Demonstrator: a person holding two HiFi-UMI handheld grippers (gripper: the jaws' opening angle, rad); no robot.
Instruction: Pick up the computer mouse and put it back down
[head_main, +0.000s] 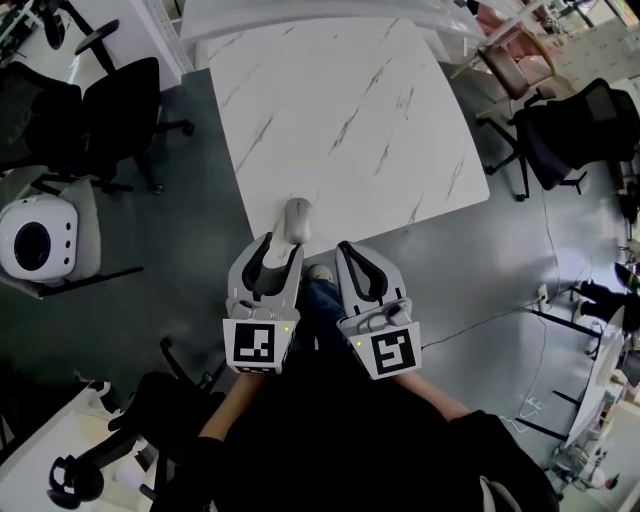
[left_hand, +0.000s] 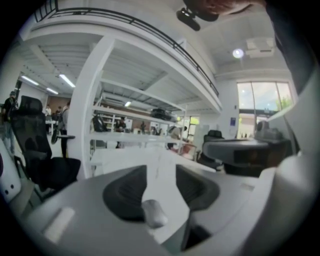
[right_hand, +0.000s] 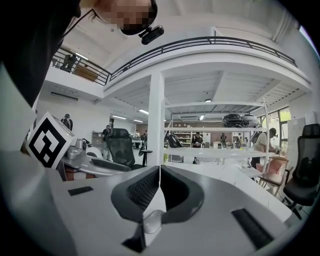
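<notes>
Left gripper (head_main: 283, 246) jaws spread, empty; right gripper (head_main: 344, 248) jaws pressed together. Mouse (head_main: 297, 220) near counter (head_main: 340, 100) edge, alignment unclear: off-ctr closure may knock it off.

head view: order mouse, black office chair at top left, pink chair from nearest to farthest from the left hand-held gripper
1. mouse, just ahead on the table
2. black office chair, upper left
3. pink chair, far upper right

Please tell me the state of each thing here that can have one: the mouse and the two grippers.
Grey computer mouse: lying flat on the white marble-patterned table, near its edge, not held.
Left gripper: jaws apart, gripping nothing, mouse ahead of them.
Right gripper: jaws together, gripping nothing.
</notes>
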